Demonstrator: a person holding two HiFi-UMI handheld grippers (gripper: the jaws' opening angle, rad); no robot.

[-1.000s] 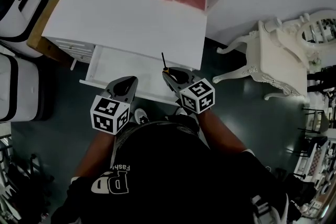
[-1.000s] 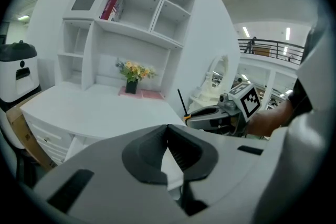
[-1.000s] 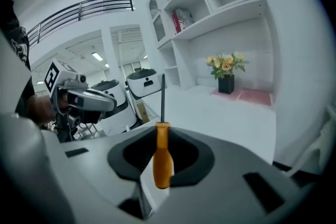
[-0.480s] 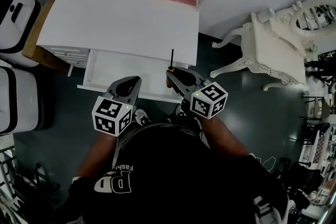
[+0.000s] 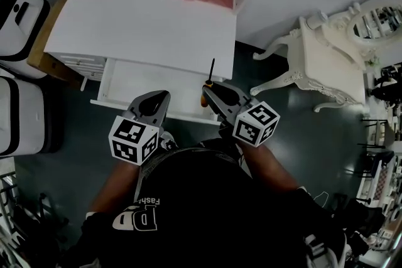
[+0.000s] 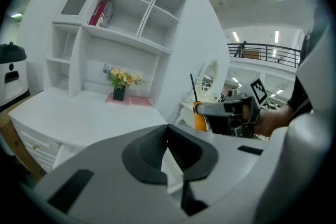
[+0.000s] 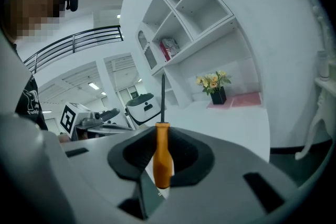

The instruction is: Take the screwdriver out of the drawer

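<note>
your black top (image 5: 195, 191) with white lettering (image 5: 139, 216) on the front, grey moulded left gripper (image 5: 158, 97) and right gripper (image 5: 209, 90), each carrying a white cube (image 5: 133, 139) of black square markers, black ribbed pads (image 6: 184, 153) inside the jaws

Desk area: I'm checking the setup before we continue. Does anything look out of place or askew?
Only the drawer is out of place: it stands pulled out from under the white desk. The screwdriver is upright in the right gripper, clear of the drawer. Nothing looks spilled or damaged.
</note>
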